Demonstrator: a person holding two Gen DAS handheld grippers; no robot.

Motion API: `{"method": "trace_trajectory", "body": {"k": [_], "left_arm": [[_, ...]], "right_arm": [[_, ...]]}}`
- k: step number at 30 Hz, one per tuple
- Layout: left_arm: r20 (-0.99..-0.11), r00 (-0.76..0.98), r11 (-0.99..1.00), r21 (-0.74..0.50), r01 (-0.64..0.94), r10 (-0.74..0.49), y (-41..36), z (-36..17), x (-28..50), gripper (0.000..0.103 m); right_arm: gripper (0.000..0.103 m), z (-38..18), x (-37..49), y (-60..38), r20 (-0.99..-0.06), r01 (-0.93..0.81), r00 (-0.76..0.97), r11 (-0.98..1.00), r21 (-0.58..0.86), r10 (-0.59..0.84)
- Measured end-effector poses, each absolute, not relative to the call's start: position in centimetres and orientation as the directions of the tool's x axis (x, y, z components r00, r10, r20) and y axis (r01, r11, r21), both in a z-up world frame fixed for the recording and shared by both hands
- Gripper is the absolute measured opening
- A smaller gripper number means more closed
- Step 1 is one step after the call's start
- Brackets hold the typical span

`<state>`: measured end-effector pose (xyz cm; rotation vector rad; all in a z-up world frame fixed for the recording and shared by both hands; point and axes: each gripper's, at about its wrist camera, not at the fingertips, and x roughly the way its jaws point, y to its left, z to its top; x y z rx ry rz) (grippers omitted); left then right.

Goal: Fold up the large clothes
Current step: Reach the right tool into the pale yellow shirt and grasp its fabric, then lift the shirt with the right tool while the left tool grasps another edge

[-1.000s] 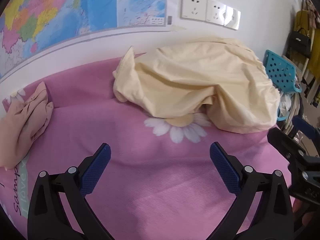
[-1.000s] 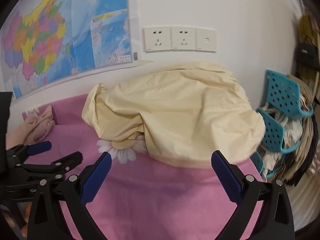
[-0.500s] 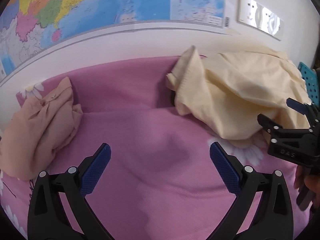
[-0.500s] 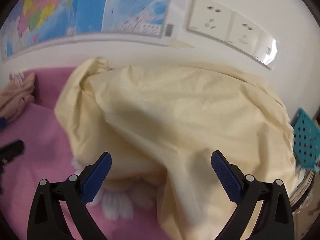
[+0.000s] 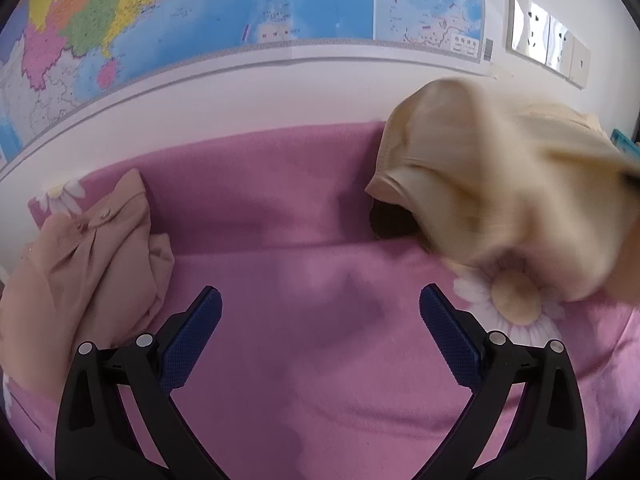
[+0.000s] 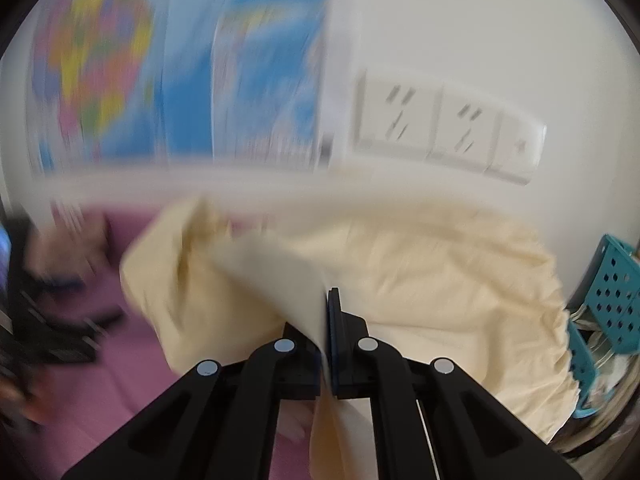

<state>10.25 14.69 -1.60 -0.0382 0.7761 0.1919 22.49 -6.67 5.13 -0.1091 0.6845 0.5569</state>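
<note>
A large pale yellow garment (image 6: 420, 272) lies heaped on the pink blanket (image 5: 320, 360) by the wall; it shows blurred in the left wrist view (image 5: 500, 200) at the right. My right gripper (image 6: 325, 312) is shut on a fold of the yellow garment and holds it lifted. My left gripper (image 5: 320, 320) is open and empty above bare pink blanket, left of the garment. The left gripper shows as a dark blur at the left of the right wrist view (image 6: 52, 320).
A peach-coloured garment (image 5: 80, 272) lies crumpled at the blanket's left end. A map (image 5: 200, 20) and wall sockets (image 6: 448, 128) are on the wall behind. A teal perforated basket (image 6: 612, 304) stands past the right end.
My right gripper has closed on the yellow garment and is pulling it up fast. My left gripper has swung left, staying open.
</note>
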Motion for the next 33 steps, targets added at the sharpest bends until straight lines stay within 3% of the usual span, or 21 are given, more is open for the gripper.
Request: {"method": "trace_trajectory", "body": {"k": [5, 7, 11, 12, 14, 15, 17, 21, 25, 27, 30, 31, 32, 33], "left_arm": [[-0.668, 0.738, 0.992, 0.002, -0.129, 0.097, 14.6, -1.0, 10.8, 0.098], [-0.651, 0.755, 0.996, 0.006, -0.089, 0.072, 14.2, -1.0, 11.1, 0.098], [-0.663, 0.747, 0.999, 0.034, -0.042, 0.054, 13.2, -2.3, 12.1, 0.098], [-0.673, 0.738, 0.999, 0.033, -0.032, 0.046, 13.2, -2.8, 12.3, 0.098], [-0.687, 0.725, 0.998, 0.039, -0.039, 0.056, 13.3, -3.4, 12.7, 0.097], [-0.694, 0.718, 0.999, 0.033, -0.036, 0.048, 13.5, -3.7, 12.8, 0.097], [-0.701, 0.712, 0.999, 0.015, -0.033, 0.034, 13.7, -3.9, 12.9, 0.097], [-0.697, 0.716, 0.999, 0.015, -0.031, 0.033, 14.1, -3.8, 13.3, 0.097], [-0.700, 0.714, 0.999, 0.009, -0.034, 0.030, 14.4, -3.8, 13.3, 0.097], [-0.699, 0.714, 0.999, 0.004, -0.032, 0.026, 14.1, -3.6, 12.8, 0.097], [-0.698, 0.716, 0.999, 0.004, -0.032, 0.026, 14.0, -3.3, 12.5, 0.097], [-0.697, 0.716, 1.000, 0.002, -0.030, 0.022, 14.1, -3.2, 12.5, 0.097], [-0.694, 0.720, 1.000, -0.003, -0.028, 0.018, 14.4, -3.1, 12.4, 0.097], [-0.690, 0.724, 1.000, -0.005, -0.028, 0.017, 14.7, -2.8, 12.1, 0.097]], "right_arm": [[0.003, 9.8, 24.1, -12.0, -0.521, -0.491, 0.648, 0.828, 0.270, 0.555], [0.003, 9.9, 24.9, -12.8, -0.531, -0.490, 0.611, 0.807, 0.328, 0.587], [0.005, 7.2, 23.7, -11.6, -0.643, -0.526, 0.545, 0.817, 0.237, 0.538], [0.012, 6.5, 23.2, -11.1, -0.673, -0.528, 0.543, 0.827, 0.190, 0.502], [0.061, 5.6, 21.8, -11.3, -0.689, -0.516, 0.586, 0.852, 0.088, 0.426], [0.067, 5.3, 20.6, -11.0, -0.682, -0.527, 0.606, 0.849, 0.040, 0.408], [0.090, 5.1, 18.3, -10.2, -0.669, -0.557, 0.629, 0.830, -0.031, 0.397], [0.097, 3.7, 13.0, -6.3, -0.635, -0.641, 0.670, 0.730, -0.235, 0.384], [0.097, -1.9, 9.6, -0.4, -0.586, -0.625, 0.765, 0.527, -0.576, 0.266], [0.096, -4.5, 10.2, 1.4, -0.552, -0.584, 0.805, 0.460, -0.669, 0.219], [0.083, -6.9, 12.0, 2.7, -0.451, -0.467, 0.882, 0.397, -0.790, 0.139], [0.065, -7.3, 13.0, 3.0, -0.448, -0.460, 0.886, 0.376, -0.805, 0.124], [0.032, -7.0, 13.6, 2.9, -0.473, -0.487, 0.871, 0.375, -0.789, 0.135], [0.011, -5.9, 14.5, 2.6, -0.522, -0.535, 0.839, 0.411, -0.738, 0.155]]}}
